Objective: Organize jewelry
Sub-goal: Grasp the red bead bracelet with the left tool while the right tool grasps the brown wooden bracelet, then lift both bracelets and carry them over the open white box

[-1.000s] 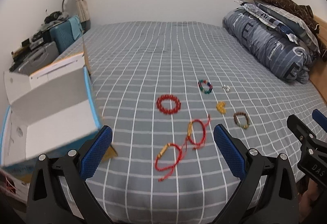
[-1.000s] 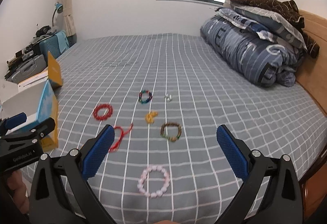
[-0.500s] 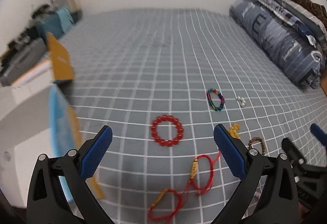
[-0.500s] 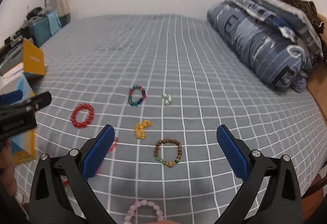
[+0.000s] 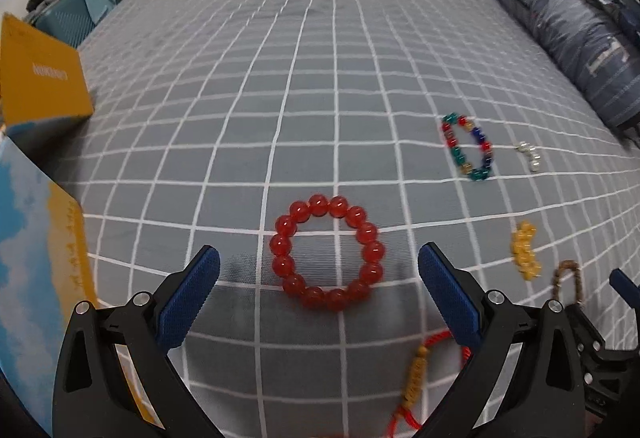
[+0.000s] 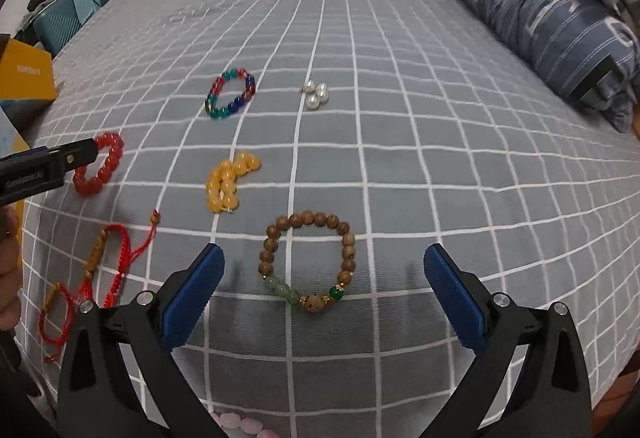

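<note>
Jewelry lies spread on a grey checked bedspread [image 5: 320, 78]. My left gripper [image 5: 319, 292] is open, low over a red bead bracelet [image 5: 328, 252] that sits between its blue pads. My right gripper [image 6: 324, 292] is open around a brown wooden bead bracelet [image 6: 306, 262] with green beads. Farther off lie a multicoloured bead bracelet [image 6: 231, 94], white pearls [image 6: 316, 94], yellow beads [image 6: 230, 182] and red cord bracelets [image 6: 96, 270]. A pink bead bracelet [image 6: 240, 424] peeks out at the bottom edge of the right wrist view.
An open cardboard box [image 5: 40, 198] with blue and yellow sides stands at the left edge of the bed. A rolled blue quilt [image 6: 540, 10] lies along the right side. Luggage and a lamp [image 5: 72, 10] stand beyond the far left corner.
Both grippers have moved forward and down toward the bed. The red bead bracelet now lies between the left fingers and the brown bracelet between the right fingers; both stay open.
</note>
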`<state>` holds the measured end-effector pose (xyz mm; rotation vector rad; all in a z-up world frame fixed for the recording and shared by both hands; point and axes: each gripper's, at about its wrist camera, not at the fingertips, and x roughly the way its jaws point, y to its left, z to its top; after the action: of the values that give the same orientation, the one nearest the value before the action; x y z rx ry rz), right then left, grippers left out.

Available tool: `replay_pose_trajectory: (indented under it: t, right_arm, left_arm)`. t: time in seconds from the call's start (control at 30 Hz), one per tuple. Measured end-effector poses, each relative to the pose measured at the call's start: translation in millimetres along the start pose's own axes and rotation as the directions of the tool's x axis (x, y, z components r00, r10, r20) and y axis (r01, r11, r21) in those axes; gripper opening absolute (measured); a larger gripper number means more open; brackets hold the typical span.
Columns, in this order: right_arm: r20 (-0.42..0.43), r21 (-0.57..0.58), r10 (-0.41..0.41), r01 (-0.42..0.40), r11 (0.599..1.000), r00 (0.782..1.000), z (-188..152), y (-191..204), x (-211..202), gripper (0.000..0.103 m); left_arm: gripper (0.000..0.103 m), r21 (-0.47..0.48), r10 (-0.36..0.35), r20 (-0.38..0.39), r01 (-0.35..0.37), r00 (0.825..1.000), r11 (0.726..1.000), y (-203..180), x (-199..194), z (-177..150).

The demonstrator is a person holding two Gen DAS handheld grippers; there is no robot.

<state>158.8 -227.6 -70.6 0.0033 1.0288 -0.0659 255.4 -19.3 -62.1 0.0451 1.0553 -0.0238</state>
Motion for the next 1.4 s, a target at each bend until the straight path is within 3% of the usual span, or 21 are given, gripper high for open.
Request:
replay_pose_trajectory:
  t: [0.07,0.2,0.4,0.5,0.63,0.9,0.97,1.03,1.1,1.4]
  right_arm:
    - [-0.009,0.001,0.003,-0.003,1.0,1.0,0,0,4,0.094]
    - [-0.043,0.015,0.021,-0.021,1.0,0.999,0,0,15,0.089]
    - [-0.083,0.03,0.042,-0.039,0.999,0.996,2,-2,25,0.082]
    - [-0.093,0.051,0.05,-0.046,0.998,0.994,3,-5,27,0.078]
    - [-0.102,0.07,0.05,-0.043,0.997,0.994,2,-7,28,0.071]
    - [-0.104,0.108,0.036,-0.025,0.994,0.994,1,-13,27,0.04]
    - [-0.105,0.114,0.021,-0.009,0.993,0.994,1,-14,27,0.032]
    - [-0.103,0.115,0.004,0.008,0.993,0.995,1,-15,27,0.023]
    - [-0.098,0.116,-0.001,0.012,0.993,0.995,1,-15,27,0.008]
    - [-0.065,0.116,0.008,0.0,0.993,0.998,1,-18,21,0.007]
  left_arm:
    - [0.097,-0.006,0.002,-0.014,-0.002,1.0,1.0,2,8,-1]
    - [0.097,-0.054,-0.06,-0.06,0.057,0.996,0.997,5,30,-1]
    - [0.096,-0.022,-0.001,-0.041,0.0,0.999,1.0,-1,38,0]
    - [0.089,-0.028,-0.004,-0.028,0.003,1.0,1.0,1,39,0]
    - [0.072,-0.018,-0.007,-0.023,0.007,1.0,1.0,-3,34,-3]
    - [0.046,0.005,-0.021,-0.014,0.021,1.0,1.0,-10,23,-12]
    - [0.032,0.003,-0.029,-0.012,0.029,1.0,1.0,-9,20,-14]
    - [0.025,-0.003,-0.043,-0.007,0.043,0.999,0.999,-7,16,-16]
    - [0.025,-0.002,-0.049,-0.001,0.049,0.999,0.999,-5,15,-17]
    - [0.025,-0.006,-0.058,0.021,0.058,0.998,0.998,-3,9,-17]
